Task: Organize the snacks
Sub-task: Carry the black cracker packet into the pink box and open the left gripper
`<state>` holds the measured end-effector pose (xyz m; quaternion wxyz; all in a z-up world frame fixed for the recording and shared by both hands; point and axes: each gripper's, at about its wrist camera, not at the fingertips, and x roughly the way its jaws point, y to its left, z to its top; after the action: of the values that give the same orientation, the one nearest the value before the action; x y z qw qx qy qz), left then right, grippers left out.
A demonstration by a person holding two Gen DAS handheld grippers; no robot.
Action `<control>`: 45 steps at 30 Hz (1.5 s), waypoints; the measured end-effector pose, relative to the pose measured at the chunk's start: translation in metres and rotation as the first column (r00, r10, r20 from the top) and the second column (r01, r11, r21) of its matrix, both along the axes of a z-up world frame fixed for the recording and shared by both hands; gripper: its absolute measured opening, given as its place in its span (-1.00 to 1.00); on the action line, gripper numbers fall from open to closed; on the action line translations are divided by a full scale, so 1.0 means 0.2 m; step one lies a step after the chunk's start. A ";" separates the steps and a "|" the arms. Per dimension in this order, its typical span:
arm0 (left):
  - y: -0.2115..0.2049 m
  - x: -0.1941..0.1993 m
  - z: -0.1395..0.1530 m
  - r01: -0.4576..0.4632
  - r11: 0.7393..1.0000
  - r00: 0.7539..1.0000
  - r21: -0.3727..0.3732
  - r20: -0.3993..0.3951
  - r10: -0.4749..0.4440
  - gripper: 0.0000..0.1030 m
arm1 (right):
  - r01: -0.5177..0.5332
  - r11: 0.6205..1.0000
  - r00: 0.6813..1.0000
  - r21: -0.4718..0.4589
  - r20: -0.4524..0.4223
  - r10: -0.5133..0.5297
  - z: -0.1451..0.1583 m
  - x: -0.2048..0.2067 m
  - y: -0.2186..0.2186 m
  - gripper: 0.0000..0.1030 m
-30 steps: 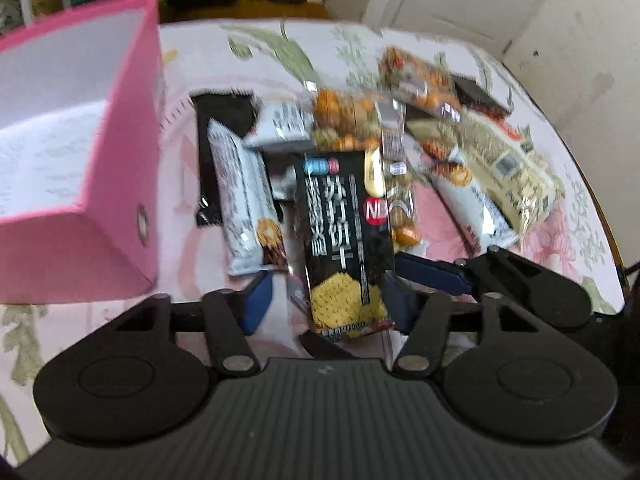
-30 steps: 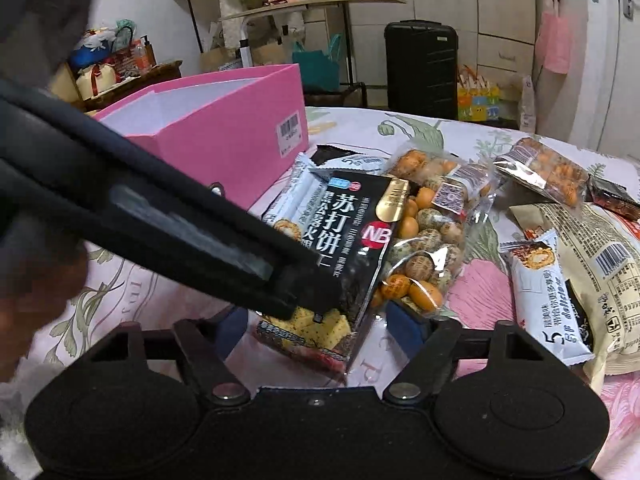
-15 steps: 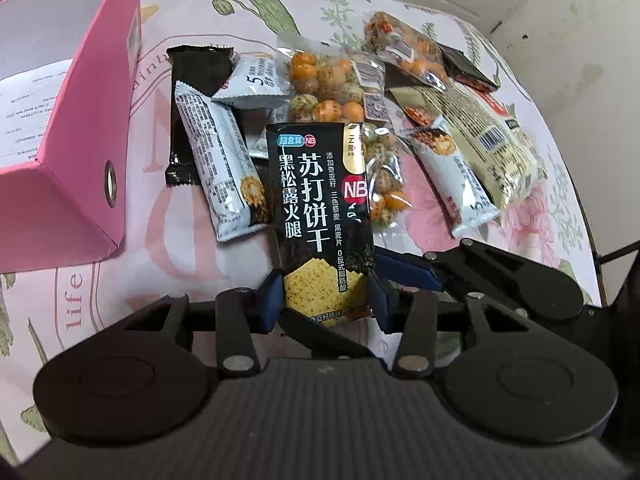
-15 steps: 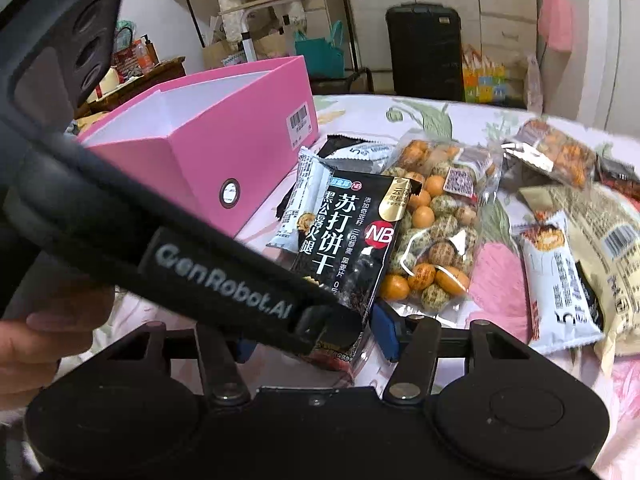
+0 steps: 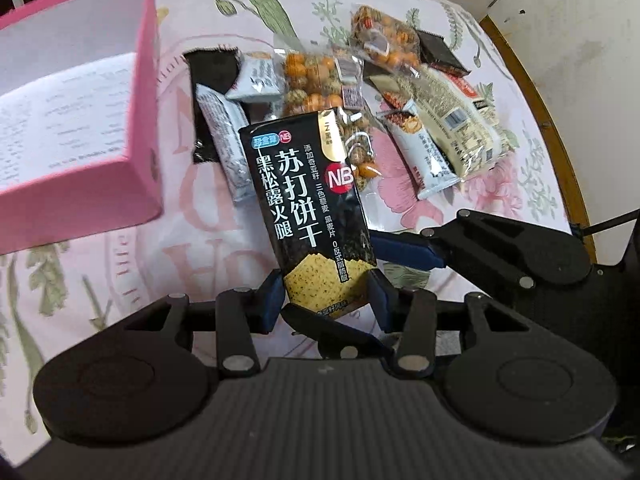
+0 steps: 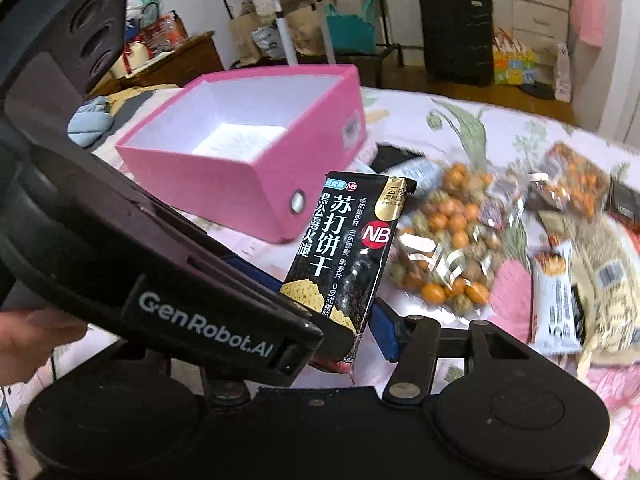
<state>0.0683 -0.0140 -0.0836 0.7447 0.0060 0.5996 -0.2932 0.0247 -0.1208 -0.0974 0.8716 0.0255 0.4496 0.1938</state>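
left wrist view: the left gripper [image 5: 326, 294] has its blue jaws clamped on the bottom of a black rectangular cracker packet [image 5: 308, 210], held above the floral pink tablecloth [image 5: 120, 264]. the packet reads "苏打饼干" with a red "NB" dot. left of the packet stands the open pink cardboard box [image 5: 136, 120]; bare cloth lies between them.

right wrist view: the right gripper [image 6: 352, 332] pinches the same packet [image 6: 352, 248] at its lower edge. "GenRobot.AI" is printed on the left gripper's body [image 6: 208, 340]. behind the packet sits the box [image 6: 260, 168]; right of the packet, a clear bag of orange coated nuts [image 6: 452, 240].
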 end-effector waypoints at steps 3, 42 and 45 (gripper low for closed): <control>0.07 0.02 0.09 -0.012 1.000 1.000 -0.004 -0.004 0.012 -0.15 | -0.027 1.000 0.999 -0.006 0.022 0.028 0.08 0.01 0.06 0.19; 0.74 0.91 -0.26 -0.498 0.867 0.862 -0.025 -0.124 0.492 -0.13 | -0.300 0.921 0.954 -0.249 -0.100 0.284 -0.15 1.02 0.82 0.16; 0.75 0.92 -0.28 -0.520 0.854 0.846 -0.031 -0.158 0.510 -0.08 | -0.297 0.917 0.954 -0.265 -0.119 0.275 -0.15 1.02 0.82 0.19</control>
<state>0.2528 0.1364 -0.1388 0.7503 -0.2032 0.6204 -0.1039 0.2283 0.0439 -0.1278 0.8101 -0.1566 0.5054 0.2525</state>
